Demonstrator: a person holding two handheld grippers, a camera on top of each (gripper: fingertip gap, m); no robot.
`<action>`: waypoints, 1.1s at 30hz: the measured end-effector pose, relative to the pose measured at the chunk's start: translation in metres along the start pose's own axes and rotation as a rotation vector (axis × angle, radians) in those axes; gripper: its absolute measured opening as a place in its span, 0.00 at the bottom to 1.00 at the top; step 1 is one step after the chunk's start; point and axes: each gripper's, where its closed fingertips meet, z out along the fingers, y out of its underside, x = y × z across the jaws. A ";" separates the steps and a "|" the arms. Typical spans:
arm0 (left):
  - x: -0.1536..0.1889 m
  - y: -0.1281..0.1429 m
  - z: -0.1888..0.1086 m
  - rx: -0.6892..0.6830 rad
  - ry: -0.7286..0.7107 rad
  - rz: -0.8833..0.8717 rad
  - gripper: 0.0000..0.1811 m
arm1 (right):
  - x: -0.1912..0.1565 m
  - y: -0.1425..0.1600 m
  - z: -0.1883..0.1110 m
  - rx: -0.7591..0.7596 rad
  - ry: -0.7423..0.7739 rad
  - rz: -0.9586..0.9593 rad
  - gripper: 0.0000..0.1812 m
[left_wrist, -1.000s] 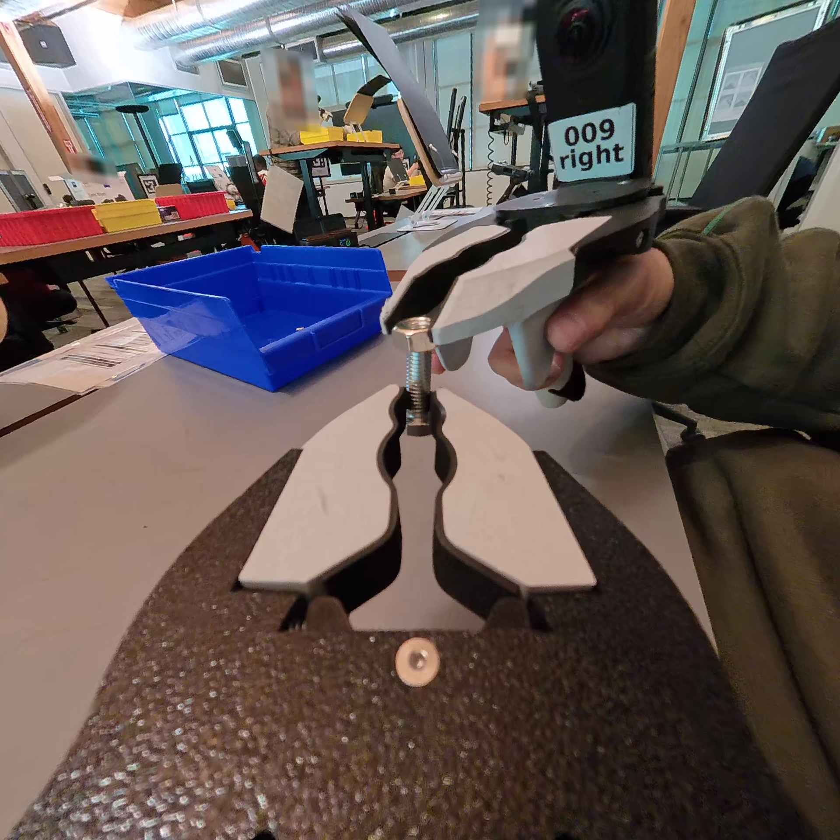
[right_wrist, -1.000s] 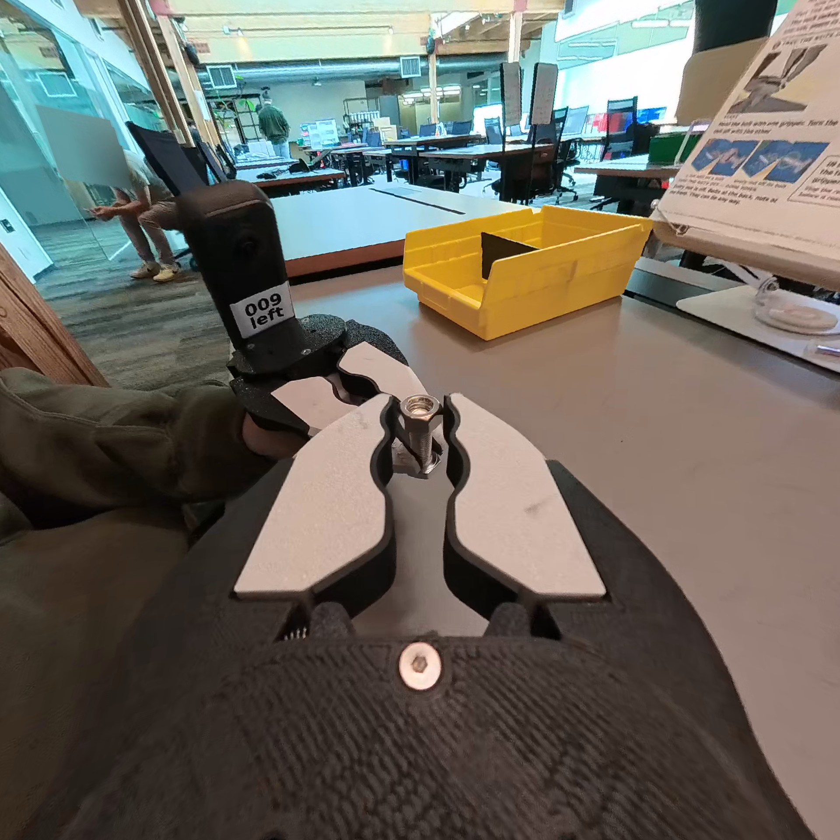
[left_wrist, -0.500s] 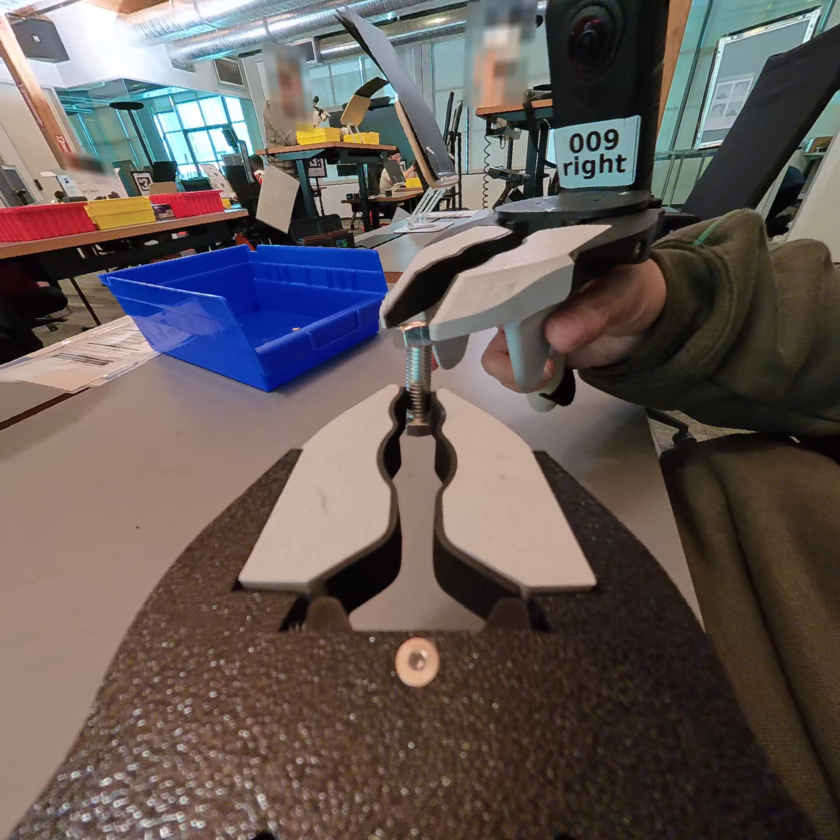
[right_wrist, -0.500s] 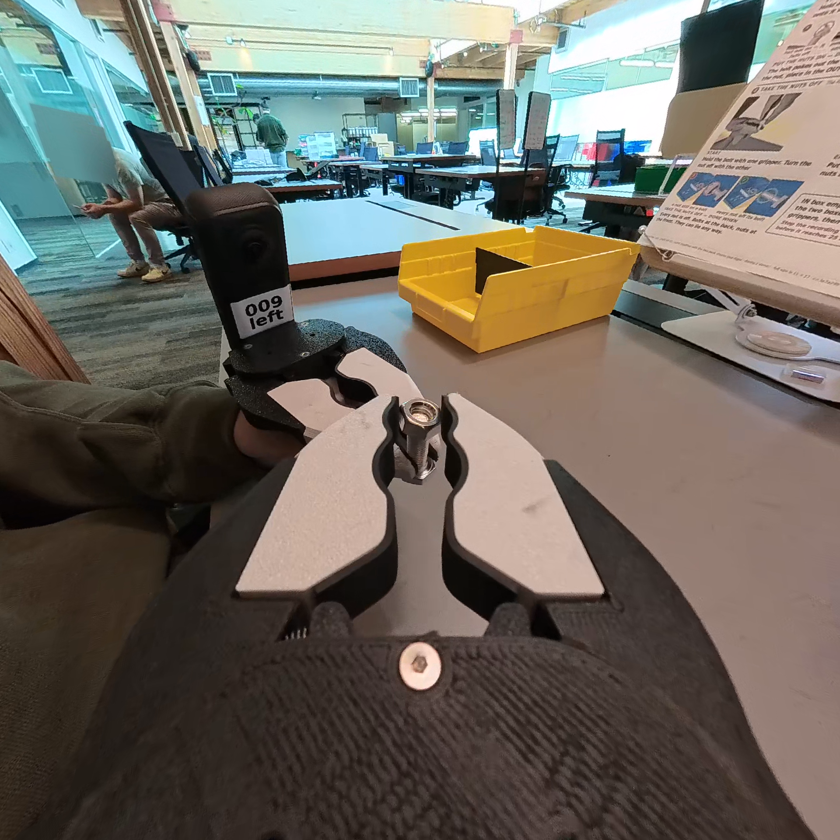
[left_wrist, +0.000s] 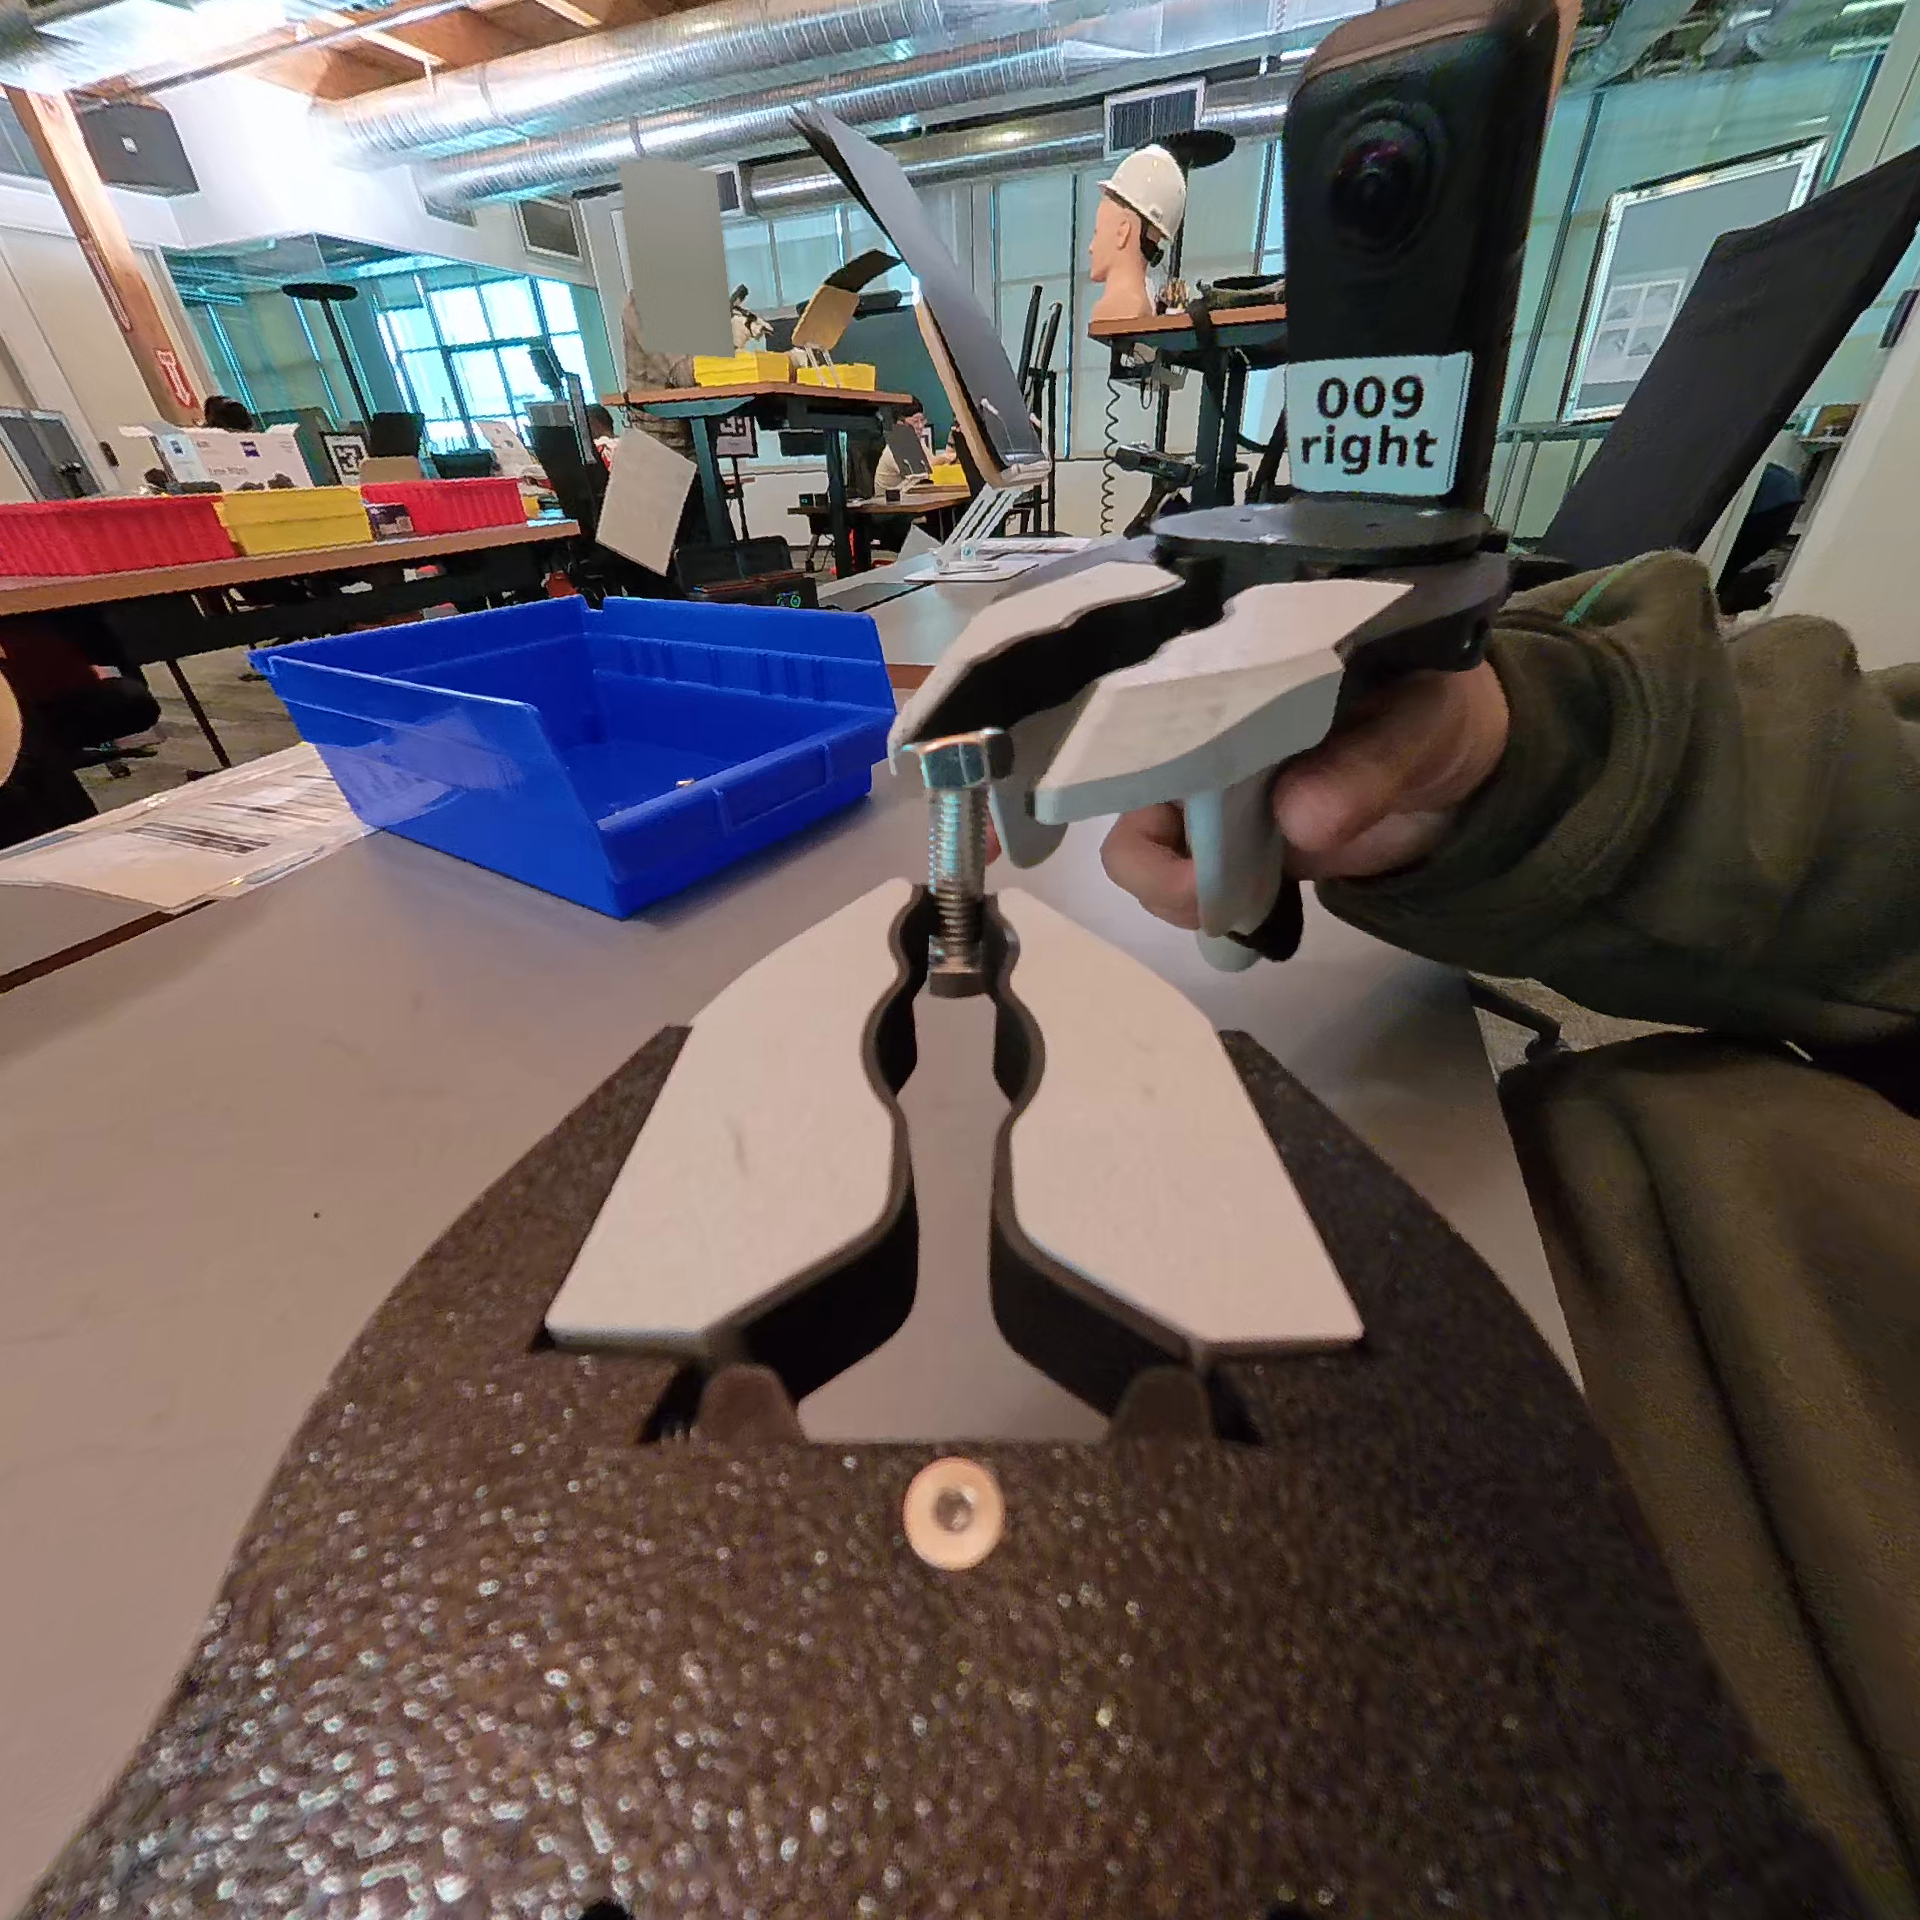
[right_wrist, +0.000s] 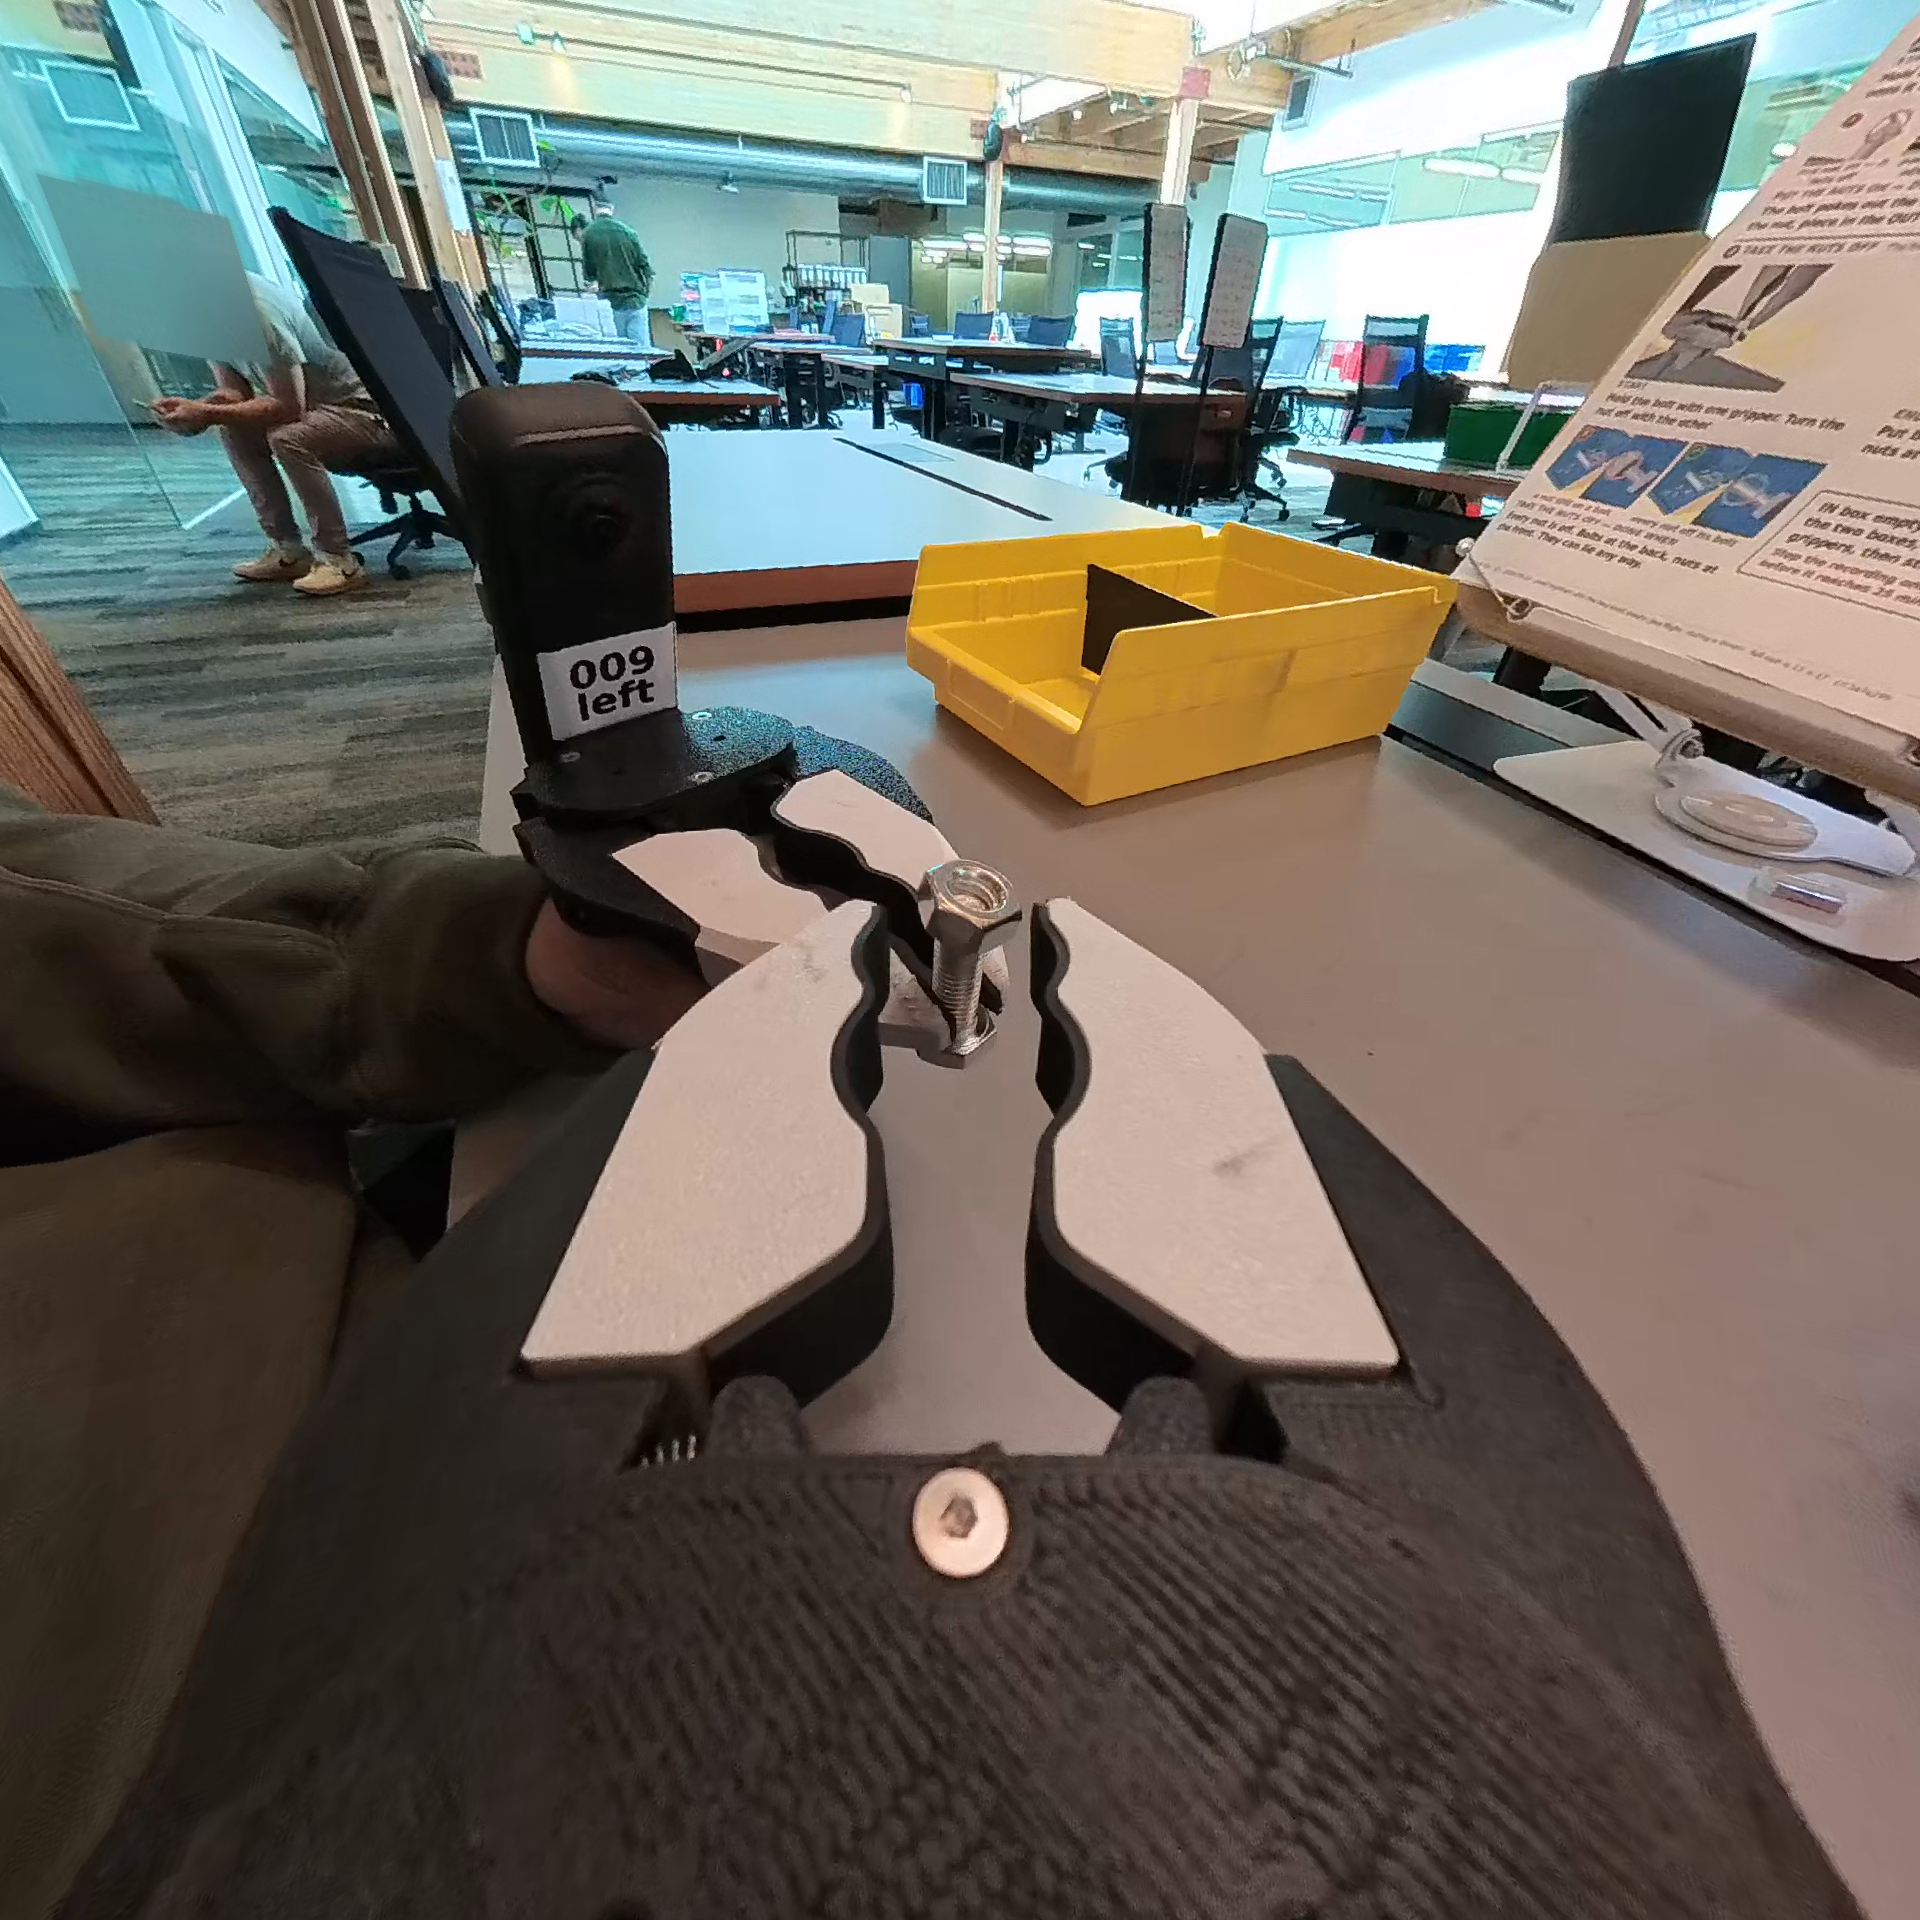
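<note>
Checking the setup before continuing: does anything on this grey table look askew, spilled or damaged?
Nothing stands out. The bolt stands roughly upright in the left gripper, nut at its top, the right gripper open around it.

You are working over a grey surface (left_wrist: 312, 1143). A blue plastic bin (left_wrist: 582, 727) is sitting on it toward the far left, with printed sheets of paper (left_wrist: 187, 831) lying just beside it. A yellow bin (right_wrist: 1174, 665) holding a black divider (right_wrist: 1132, 618) is resting farther along, and a white document stand (right_wrist: 1704, 831) is standing near the right edge.
</note>
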 end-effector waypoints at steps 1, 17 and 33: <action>0.000 0.000 0.000 0.000 0.000 0.000 0.05 | 0.000 0.000 0.001 0.004 -0.002 0.006 0.14; 0.004 0.002 0.002 -0.016 0.022 0.008 0.05 | 0.000 0.001 0.000 -0.012 -0.005 -0.021 0.10; 0.008 0.003 0.003 -0.027 0.043 0.009 0.05 | -0.002 0.006 -0.003 -0.059 -0.026 -0.045 0.14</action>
